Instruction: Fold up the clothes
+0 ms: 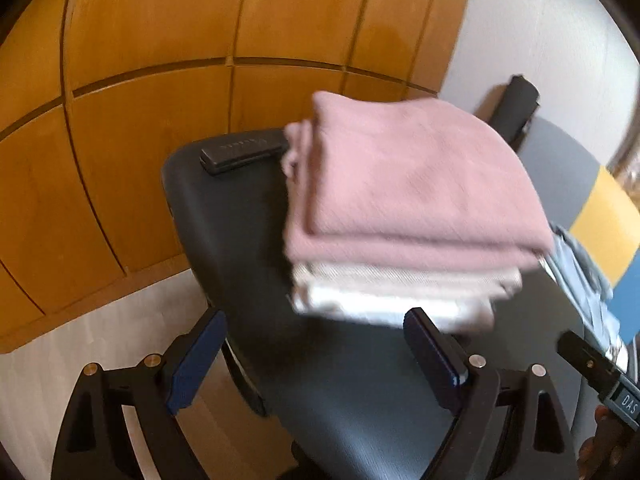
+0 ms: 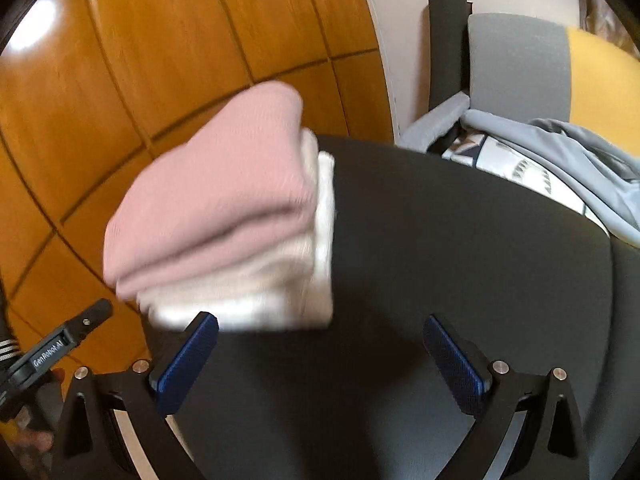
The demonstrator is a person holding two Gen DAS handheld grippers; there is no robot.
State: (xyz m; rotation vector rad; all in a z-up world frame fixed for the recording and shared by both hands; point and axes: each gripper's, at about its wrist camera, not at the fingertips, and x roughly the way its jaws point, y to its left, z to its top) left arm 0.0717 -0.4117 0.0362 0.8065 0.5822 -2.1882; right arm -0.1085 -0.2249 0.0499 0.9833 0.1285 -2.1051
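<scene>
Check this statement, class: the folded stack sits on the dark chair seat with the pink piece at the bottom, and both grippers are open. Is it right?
Not quite. The pink piece is on top of the stack, with the white pieces beneath it, as the left wrist view shows. The rest holds: the stack sits on the chair seat, and the left gripper and right gripper are open.

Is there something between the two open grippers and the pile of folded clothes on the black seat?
Nothing visible stands in the way. The left gripper and right gripper are both open and empty, and only bare black seat lies between them and the folded stack, pink piece on top. The unfolded clothes lie off to the right side.
</scene>
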